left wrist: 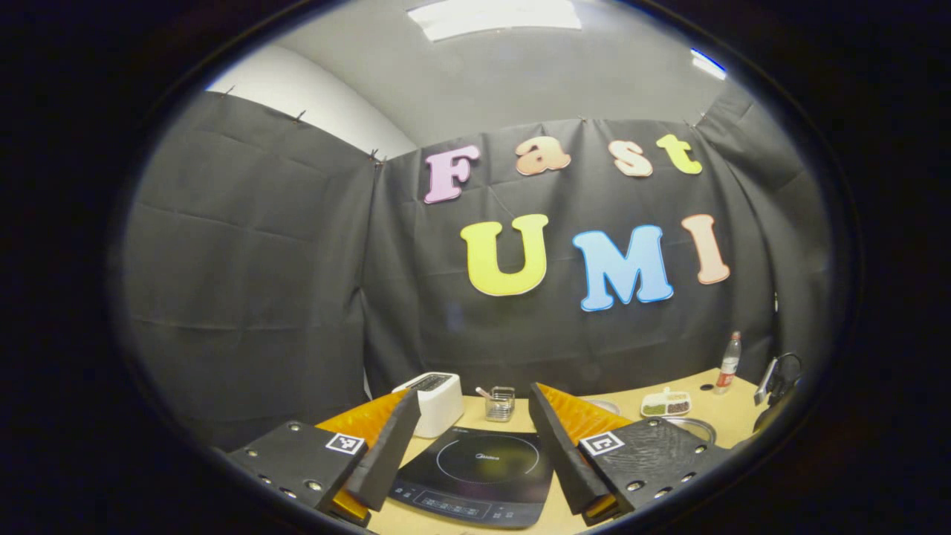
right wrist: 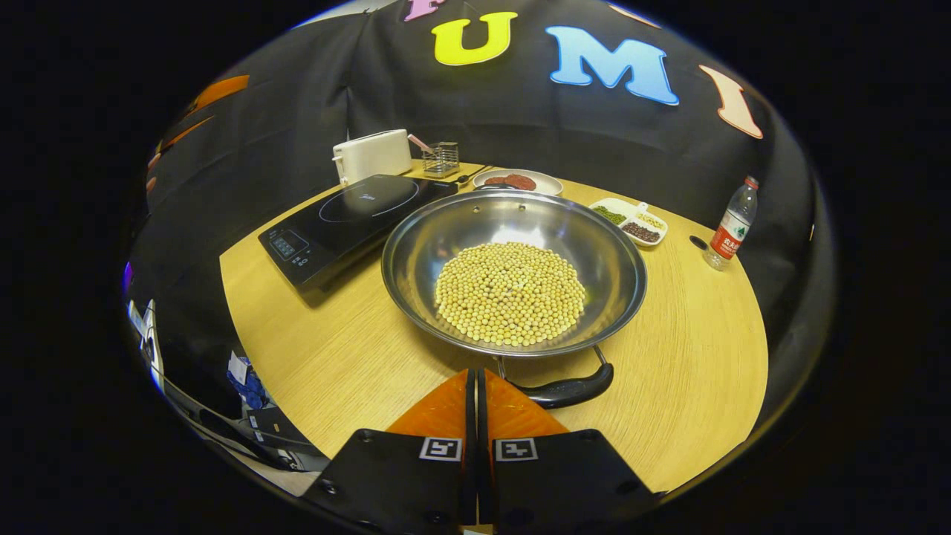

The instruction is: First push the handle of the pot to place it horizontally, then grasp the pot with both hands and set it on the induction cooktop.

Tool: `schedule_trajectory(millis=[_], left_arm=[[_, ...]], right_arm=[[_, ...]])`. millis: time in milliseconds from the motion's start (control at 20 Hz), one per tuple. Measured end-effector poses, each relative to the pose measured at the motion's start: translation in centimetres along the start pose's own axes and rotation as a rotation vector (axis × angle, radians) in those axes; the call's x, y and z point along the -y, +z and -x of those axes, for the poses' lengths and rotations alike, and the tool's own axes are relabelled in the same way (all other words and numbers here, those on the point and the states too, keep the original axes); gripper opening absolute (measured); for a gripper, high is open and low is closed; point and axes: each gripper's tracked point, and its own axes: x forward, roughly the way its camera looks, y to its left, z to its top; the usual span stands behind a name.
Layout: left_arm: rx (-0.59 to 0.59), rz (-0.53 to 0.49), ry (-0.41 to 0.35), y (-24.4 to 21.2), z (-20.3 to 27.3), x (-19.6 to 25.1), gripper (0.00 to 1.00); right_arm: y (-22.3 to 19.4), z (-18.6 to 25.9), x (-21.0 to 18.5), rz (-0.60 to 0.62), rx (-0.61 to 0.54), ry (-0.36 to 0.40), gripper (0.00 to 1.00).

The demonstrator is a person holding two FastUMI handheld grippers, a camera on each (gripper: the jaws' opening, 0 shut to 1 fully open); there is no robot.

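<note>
Right gripper [right wrist: 475, 375] hides the pot [right wrist: 513, 271] handle's [right wrist: 568, 390] near end, seemingly untouched.

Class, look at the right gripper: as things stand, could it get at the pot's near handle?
Probably yes. The right gripper, fingers together, sits just short of the pot's handle, with only bare table between them.

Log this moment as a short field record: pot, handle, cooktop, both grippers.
pot: steel pot on the table, holding yellow beans
handle: near handle just right of the right gripper
cooktop: induction cooktop bare, left of the pot
left gripper: open, above the cooktop
right gripper: shut, holding nothing
</note>
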Motion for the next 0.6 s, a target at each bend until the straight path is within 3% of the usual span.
schedule_trajectory(millis=[600], left_arm=[[-0.007, -0.007, -0.022, -0.3, -1.1, 2.5, 0.87]], right_arm=[[-0.1, 0.3, 5.0, -0.041, -0.002, -0.071, 0.02]])
